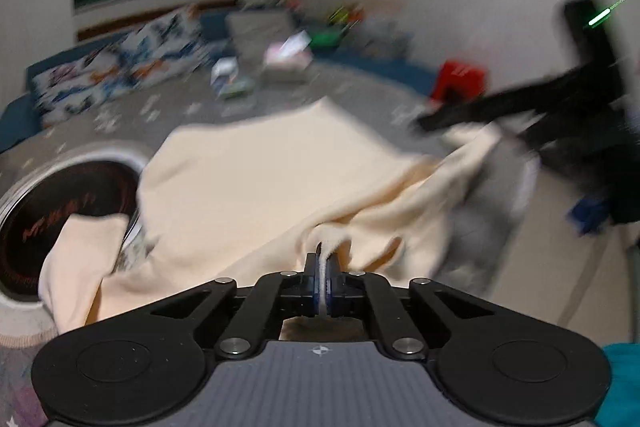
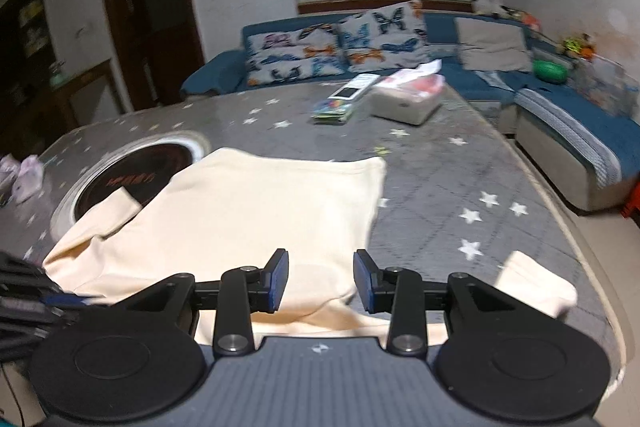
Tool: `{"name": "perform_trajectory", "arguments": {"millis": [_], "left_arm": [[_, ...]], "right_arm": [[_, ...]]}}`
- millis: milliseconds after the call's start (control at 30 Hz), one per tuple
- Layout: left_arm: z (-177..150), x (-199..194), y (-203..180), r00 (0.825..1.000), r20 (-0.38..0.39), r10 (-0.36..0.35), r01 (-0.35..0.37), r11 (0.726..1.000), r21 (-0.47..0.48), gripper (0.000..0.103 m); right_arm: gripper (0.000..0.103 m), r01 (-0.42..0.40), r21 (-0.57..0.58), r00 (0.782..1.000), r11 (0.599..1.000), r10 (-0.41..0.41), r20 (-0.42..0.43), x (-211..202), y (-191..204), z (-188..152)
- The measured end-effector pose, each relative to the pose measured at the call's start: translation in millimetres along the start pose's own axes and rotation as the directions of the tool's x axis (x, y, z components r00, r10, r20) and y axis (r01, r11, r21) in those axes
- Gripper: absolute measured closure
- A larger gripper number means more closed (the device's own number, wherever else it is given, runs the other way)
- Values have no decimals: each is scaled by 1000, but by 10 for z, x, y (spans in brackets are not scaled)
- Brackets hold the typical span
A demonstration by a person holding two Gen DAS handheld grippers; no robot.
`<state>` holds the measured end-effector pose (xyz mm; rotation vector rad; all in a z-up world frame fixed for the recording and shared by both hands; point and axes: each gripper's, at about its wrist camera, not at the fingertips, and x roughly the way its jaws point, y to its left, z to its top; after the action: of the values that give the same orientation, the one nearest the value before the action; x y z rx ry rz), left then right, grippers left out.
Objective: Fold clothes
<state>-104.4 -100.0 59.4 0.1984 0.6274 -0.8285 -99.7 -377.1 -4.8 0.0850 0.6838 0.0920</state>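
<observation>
Cream shirt (image 1: 256,183) in left gripper (image 1: 323,267)

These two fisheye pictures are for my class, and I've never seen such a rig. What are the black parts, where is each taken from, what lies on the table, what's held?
Each picture comes from a camera on a hand-held claw, looking along its fingers. In the left wrist view, the left claw is shut on a fold of the cream T-shirt. In the right wrist view, the right claw is open above the shirt, holding nothing. The shirt lies on a grey star-patterned table, partly over a round cooktop.
</observation>
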Motion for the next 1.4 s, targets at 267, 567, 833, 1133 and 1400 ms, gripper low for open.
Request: {"name": "perform_trajectory", "arguments": {"millis": [267, 567, 833, 1133, 1400], "left_arm": [[-199, -183, -30, 997, -45, -63, 68, 991, 111, 97], [41, 44, 179, 1000, -2, -21, 21, 999, 29, 97], [424, 510, 676, 977, -22, 213, -214, 971, -111, 86], [772, 1135, 1266, 921, -43, 387, -390, 914, -113, 59], [760, 1388, 1343, 933, -64, 355, -360, 927, -108, 74]], "right_arm": [[67, -117, -100, 988, 988, 106, -112, 65, 306, -152], [68, -222, -187, 946, 957, 165, -278, 111, 631, -521], [68, -169, -202, 972, 965, 129, -198, 119, 468, -207], [68, -44, -86, 993, 995, 35, -112, 692, -45, 356], [68, 21, 20, 994, 1000, -18, -112, 1222, -378, 586]]}}
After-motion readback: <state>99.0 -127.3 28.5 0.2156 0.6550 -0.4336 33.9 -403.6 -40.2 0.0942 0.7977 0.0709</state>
